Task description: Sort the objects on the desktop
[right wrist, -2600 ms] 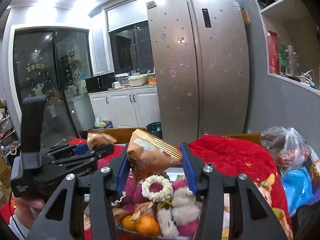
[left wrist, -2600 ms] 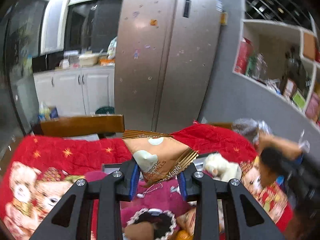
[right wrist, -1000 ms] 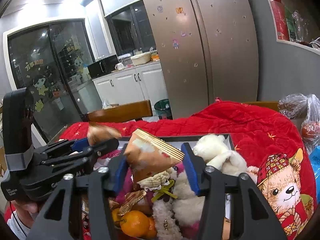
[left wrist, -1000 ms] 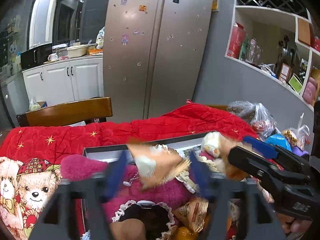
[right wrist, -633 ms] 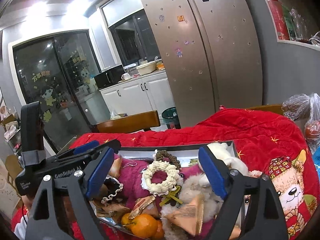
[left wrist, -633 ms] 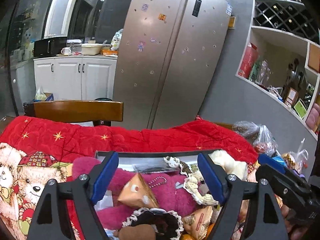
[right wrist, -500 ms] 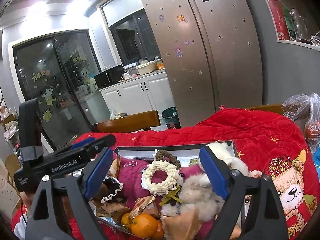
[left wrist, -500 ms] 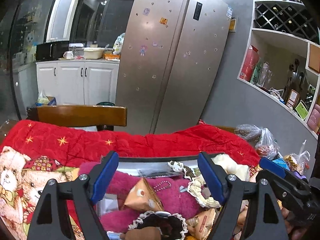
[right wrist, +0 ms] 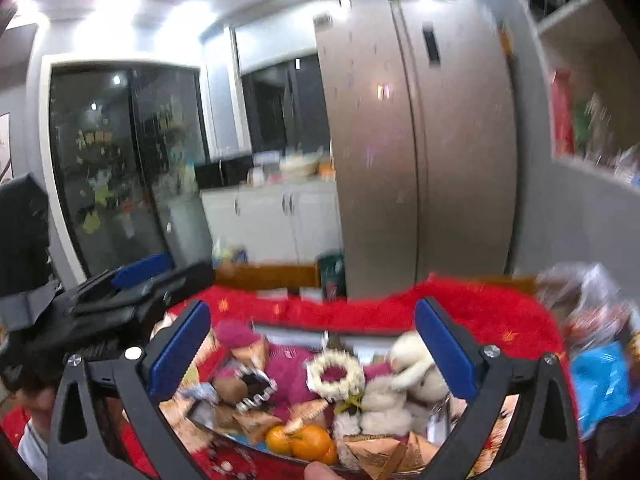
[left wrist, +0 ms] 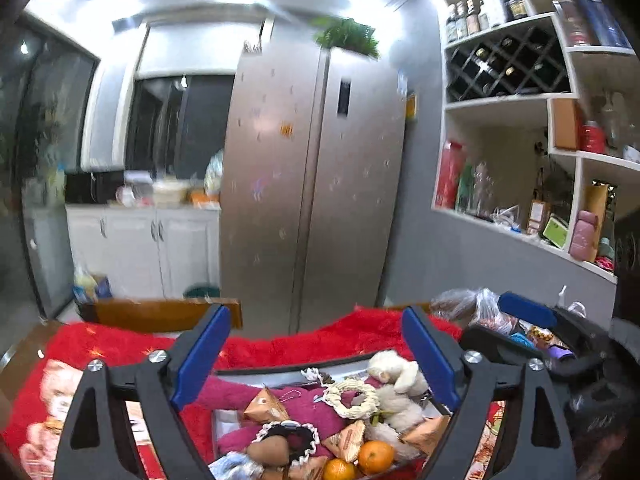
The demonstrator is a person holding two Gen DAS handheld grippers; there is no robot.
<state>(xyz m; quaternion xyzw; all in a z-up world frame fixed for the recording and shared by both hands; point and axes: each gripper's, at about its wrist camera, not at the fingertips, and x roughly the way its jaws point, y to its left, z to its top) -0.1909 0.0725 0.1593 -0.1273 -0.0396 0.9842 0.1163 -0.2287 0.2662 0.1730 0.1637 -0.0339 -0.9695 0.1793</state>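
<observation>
A grey tray [left wrist: 280,377] on the red blanket [left wrist: 120,344] holds a pile: triangular snack packets [left wrist: 265,400], a white rope ring [left wrist: 352,396], a white plush toy [left wrist: 394,372], a magenta plush [left wrist: 296,408] and oranges [left wrist: 374,457]. My left gripper [left wrist: 316,354] is open and empty, above the tray. My right gripper [right wrist: 314,352] is open and empty, above the same tray [right wrist: 292,338], where the packets [right wrist: 374,454], ring [right wrist: 336,372], plush [right wrist: 412,368] and oranges [right wrist: 302,442] also show.
A wooden chair back [left wrist: 160,314] stands behind the table. Plastic bags [left wrist: 468,306] lie at the right end. A steel fridge [left wrist: 312,184] and wall shelves [left wrist: 532,120] are behind. Each gripper shows in the other's view: the right [left wrist: 560,344], the left [right wrist: 120,292].
Both grippers opened and let their snack packets fall into the tray. Since then both have lifted and tilted upward, so the tray sits lower in both views.
</observation>
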